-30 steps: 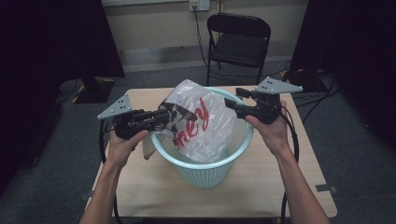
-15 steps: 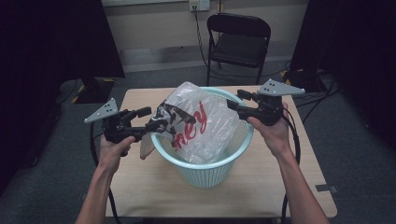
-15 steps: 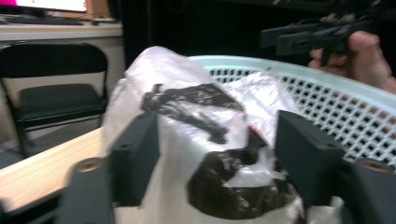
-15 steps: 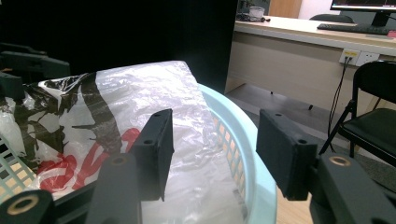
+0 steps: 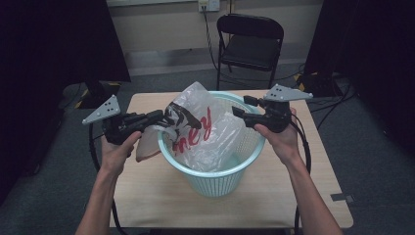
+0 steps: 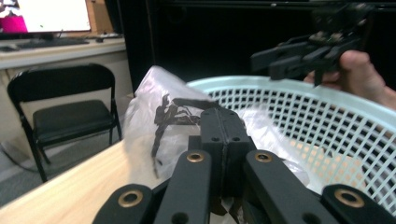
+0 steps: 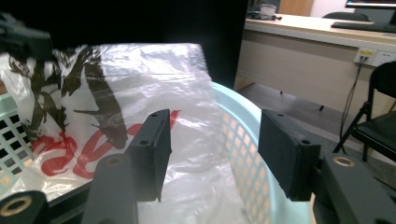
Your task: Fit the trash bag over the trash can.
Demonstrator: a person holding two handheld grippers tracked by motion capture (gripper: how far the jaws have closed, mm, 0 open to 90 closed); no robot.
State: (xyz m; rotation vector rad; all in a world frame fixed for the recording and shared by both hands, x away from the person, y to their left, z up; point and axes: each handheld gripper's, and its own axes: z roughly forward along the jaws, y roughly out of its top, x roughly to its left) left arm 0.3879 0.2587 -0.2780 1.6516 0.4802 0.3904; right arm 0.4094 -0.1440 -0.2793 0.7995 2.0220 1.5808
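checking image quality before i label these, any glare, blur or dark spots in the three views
High view: table evenly lit, room sides nearly black. Left gripper view: left gripper close and soft, a bright overexposed screen top left. Right gripper view: glare whitens the top of the bag, right gripper slightly blurred, blackness behind the basket.

Left tool point(image 6: 223, 128) jaws pressed together, clamped on the edge of the plastic bag point(image 6: 161, 112). Bag is clear with dark print and drapes over the near rim of the pale green mesh basket point(image 6: 299, 112). More bag film bunched inside the basket just past the jaws. Right tool point(image 6: 308, 49) upper right, above the far rim, with a hand point(image 6: 359, 77) gripping it. Wooden table point(image 6: 84, 186) lower left. Black folding chair point(image 6: 65, 107) behind it, a lit monitor point(image 6: 49, 14) top left.
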